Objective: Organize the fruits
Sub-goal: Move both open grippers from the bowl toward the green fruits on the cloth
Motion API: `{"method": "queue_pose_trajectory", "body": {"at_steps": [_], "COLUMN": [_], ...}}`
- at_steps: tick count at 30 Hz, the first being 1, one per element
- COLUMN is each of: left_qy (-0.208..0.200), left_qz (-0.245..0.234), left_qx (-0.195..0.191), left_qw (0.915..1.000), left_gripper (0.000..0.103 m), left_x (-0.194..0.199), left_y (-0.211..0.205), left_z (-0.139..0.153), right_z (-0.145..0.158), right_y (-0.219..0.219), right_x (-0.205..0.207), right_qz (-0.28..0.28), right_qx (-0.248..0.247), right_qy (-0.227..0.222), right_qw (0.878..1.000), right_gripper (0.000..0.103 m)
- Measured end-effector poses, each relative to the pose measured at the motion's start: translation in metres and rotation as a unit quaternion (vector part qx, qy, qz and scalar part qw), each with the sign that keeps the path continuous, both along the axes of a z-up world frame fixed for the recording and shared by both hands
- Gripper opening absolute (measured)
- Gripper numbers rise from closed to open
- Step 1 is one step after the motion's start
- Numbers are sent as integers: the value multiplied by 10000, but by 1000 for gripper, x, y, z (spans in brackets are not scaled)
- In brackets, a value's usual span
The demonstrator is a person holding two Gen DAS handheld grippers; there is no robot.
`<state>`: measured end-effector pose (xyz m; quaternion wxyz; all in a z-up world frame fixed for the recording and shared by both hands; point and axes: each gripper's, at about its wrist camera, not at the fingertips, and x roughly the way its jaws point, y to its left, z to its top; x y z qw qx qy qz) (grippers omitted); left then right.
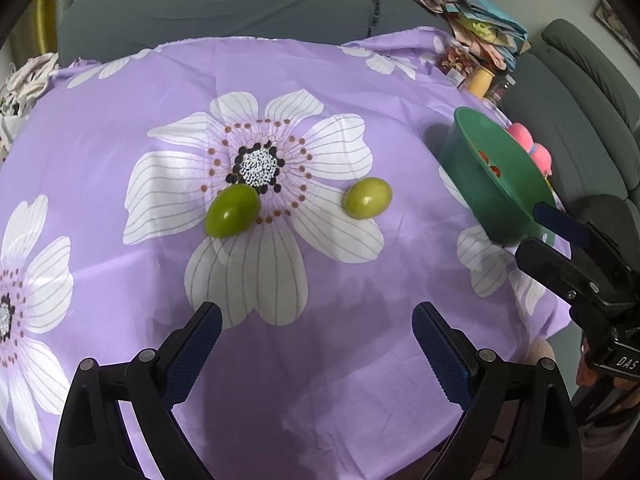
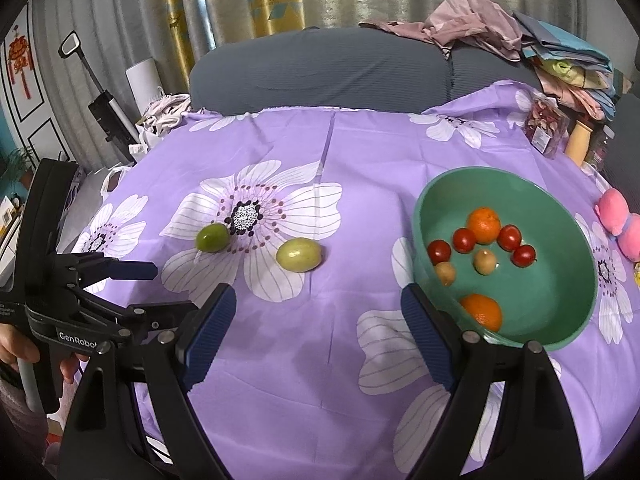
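Observation:
Two green fruits lie on the purple flowered cloth: a darker one (image 1: 233,216) (image 2: 212,237) by the flower's centre and a paler one (image 1: 368,198) (image 2: 299,254) to its right. My left gripper (image 1: 316,344) hangs open above the cloth short of both, with nothing between its fingers. My right gripper (image 2: 316,330) is open too, empty, between the paler fruit and the green bowl (image 2: 560,336) (image 1: 472,168). The bowl holds two oranges (image 2: 484,224), several red tomatoes (image 2: 464,240) and two small tan fruits (image 2: 485,262).
A pink plush toy (image 2: 618,224) lies right of the bowl. A snack bag (image 2: 545,128) and a yellow bottle (image 2: 579,140) stand at the far right corner. A grey sofa (image 2: 320,76) with piled clothes runs behind the table. A hand (image 2: 16,348) holds the left gripper's handle.

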<state>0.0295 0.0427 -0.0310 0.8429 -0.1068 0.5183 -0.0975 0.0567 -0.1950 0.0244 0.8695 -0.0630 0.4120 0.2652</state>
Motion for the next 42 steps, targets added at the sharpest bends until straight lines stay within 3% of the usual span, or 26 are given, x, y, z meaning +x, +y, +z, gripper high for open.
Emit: {"method": "queue_pose_trajectory", "body": {"at_steps": [20,30,42], "left_qy": [-70,-200,-189], "left_qz": [182,209,192], "left_qx": [-306,-673,-661], "left_qw": [9993,9973,9974], "left_gripper": [96,96,96], "left_x": [-8,-6,-2], "left_y": [22,31,29], "left_z": [0,4,5], "right_z": [-8,-16,-23], "right_y": [27,35,37], "right_x": [-1,-2,-4], "right_qz": [228,288,363], "right_qx": [-206,-336,-335], "right_qy": [97,205,292], "right_qw": [9995,9988,9984], "right_gripper": [86,86,86]}}
